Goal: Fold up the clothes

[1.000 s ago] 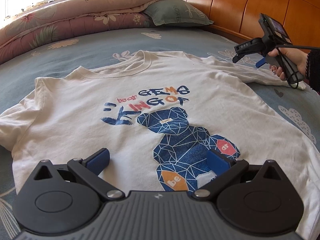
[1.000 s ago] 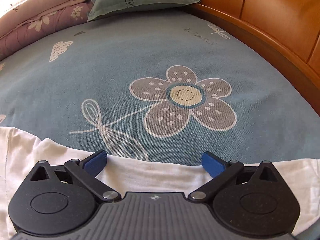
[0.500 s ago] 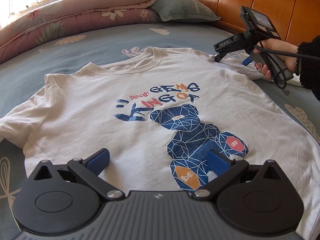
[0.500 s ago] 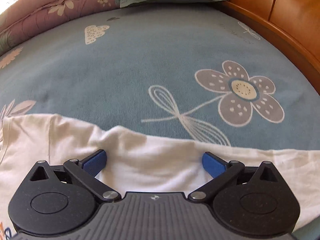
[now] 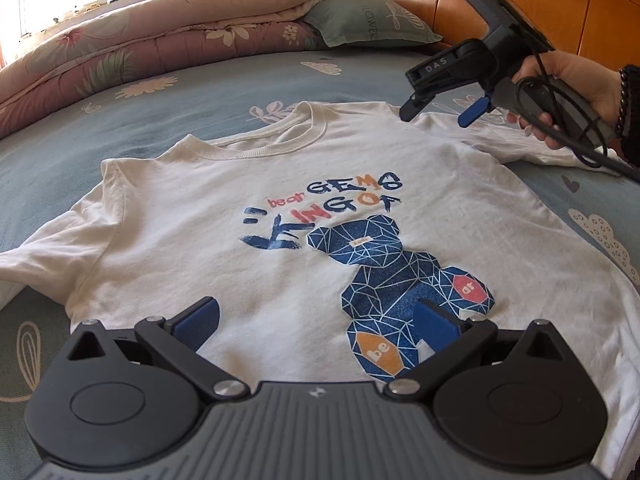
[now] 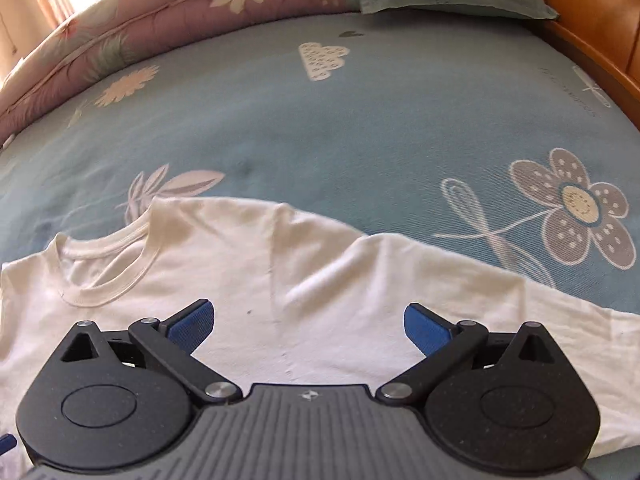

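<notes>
Two grippers, both ours. Left gripper (image 5: 316,320) spread wide, low over bottom part of white T-shirt (image 5: 200,240), near blue bear print (image 5: 400,292). Shirt lies flat, front up, on blue flowered bedsheet (image 5: 60,160). Farther on, right gripper (image 6: 308,326) also spread wide, over shirt's shoulder beside collar (image 6: 112,268). Our hand (image 5: 576,92) holds it. Far back: folded quilt (image 5: 160,48), green pillow (image 5: 368,24), wooden headboard (image 5: 560,4).

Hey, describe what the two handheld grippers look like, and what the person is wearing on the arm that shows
Both grippers have black linkage arms with round black pivot housings, a ribbed grey body and blue ribbed finger pads. Seen from the left wrist view, the right gripper is dark grey with "DAS" printed in white, a blue trigger and a black cable. The right hand shows a dark knit sleeve cuff.
</notes>
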